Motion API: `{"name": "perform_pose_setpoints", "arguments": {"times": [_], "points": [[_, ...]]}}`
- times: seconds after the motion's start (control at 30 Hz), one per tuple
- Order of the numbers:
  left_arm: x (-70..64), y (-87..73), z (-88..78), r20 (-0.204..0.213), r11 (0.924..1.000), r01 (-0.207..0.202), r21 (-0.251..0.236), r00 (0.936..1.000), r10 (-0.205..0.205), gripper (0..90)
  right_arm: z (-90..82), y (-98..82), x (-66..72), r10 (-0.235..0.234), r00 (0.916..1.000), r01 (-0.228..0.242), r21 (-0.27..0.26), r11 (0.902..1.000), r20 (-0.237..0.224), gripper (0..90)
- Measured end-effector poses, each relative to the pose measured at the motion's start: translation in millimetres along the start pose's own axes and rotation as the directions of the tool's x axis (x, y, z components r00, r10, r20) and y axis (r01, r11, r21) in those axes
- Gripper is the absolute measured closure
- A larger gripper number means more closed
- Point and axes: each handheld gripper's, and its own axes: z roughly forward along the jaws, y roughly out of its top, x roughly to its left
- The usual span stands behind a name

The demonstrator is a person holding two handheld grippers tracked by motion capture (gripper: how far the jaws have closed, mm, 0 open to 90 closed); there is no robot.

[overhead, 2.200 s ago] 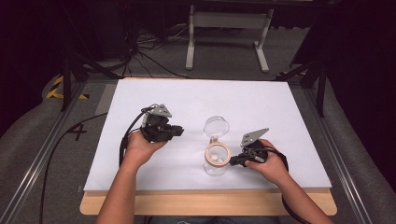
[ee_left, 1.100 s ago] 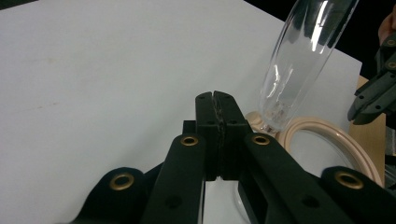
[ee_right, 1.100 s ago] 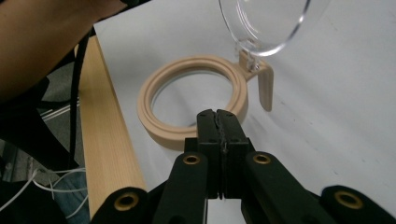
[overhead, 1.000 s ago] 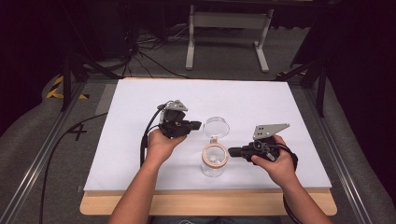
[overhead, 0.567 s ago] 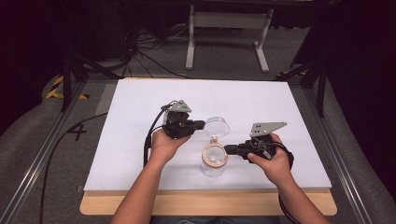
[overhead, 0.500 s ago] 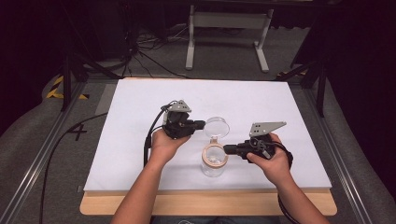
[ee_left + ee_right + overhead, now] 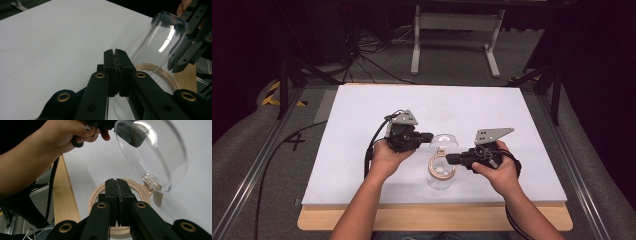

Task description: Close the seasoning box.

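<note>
The left tongs [image 7: 428,136] pinch the clear hinged lid [image 7: 443,142], tilting it open, while the right tongs [image 7: 451,159] clamp the jar's wooden rim [image 7: 432,170] between them, apparently steadying the jar [image 7: 439,179] on the worktop [image 7: 362,110].

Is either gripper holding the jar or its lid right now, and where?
Nothing visibly held. Left gripper is shut beside the clear lid; right gripper is shut over the wooden rim. Nothing shows between either pair of jaws.

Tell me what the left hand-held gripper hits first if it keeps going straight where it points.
Probably the clear domed plastic lid, hinged open above the wooden-rimmed jar. The left hand-held gripper points right at it; contact is unclear.
</note>
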Motion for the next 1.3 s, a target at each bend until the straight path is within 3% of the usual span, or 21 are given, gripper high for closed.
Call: {"name": "perform_pose_setpoints", "arguments": {"times": [0.2, 0.37, 0.47, 0.7, 1.1, 1.3], "points": [[-6.3, 3.8, -4.4, -0.012, 0.9987, -0.042, 0.03, 0.999, 0.042, 88.0, -1.0, 1.3, 3.4, -0.008, 0.9999, 0.008, 0.019, 0.9998, -0.008, 88.6], [-6.0, 3.6, -8.6, -0.014, 0.9981, -0.042, 0.045, 0.999, 0.042, 87.7, -1.9, 2.0, 7.3, -0.024, 0.9997, 0.024, 0.04, 0.9989, -0.002, 88.9], [-2.3, 2.6, -17.1, -0.023, 0.9958, -0.048, 0.078, 0.9985, 0.05, 87.7, -2.0, 2.5, 9.8, -0.025, 0.9997, 0.025, 0.07, 0.9972, -0.008, 88.9], [3.5, -2.1, -31.9, -0.032, 0.995, -0.045, 0.09, 0.9983, 0.048, 86.3, -3.6, -0.3, 12.9, -0.024, 0.9996, 0.026, 0.113, 0.9932, -0.014, 89.5], [15.4, -12.1, -42.4, -0.061, 0.9919, -0.016, 0.126, 0.9978, 0.023, 84.5, -4.5, -7.1, 12.3, -0.014, 0.9997, 0.018, 0.215, 0.9764, -0.018, 89.7], [16.2, -14.2, -40.9, -0.055, 0.9908, -0.011, 0.135, 0.9983, 0.019, 84.5, -3.2, -9.1, 12.1, -0.016, 0.9996, 0.021, 0.261, 0.9651, -0.023, 89.7]]}}
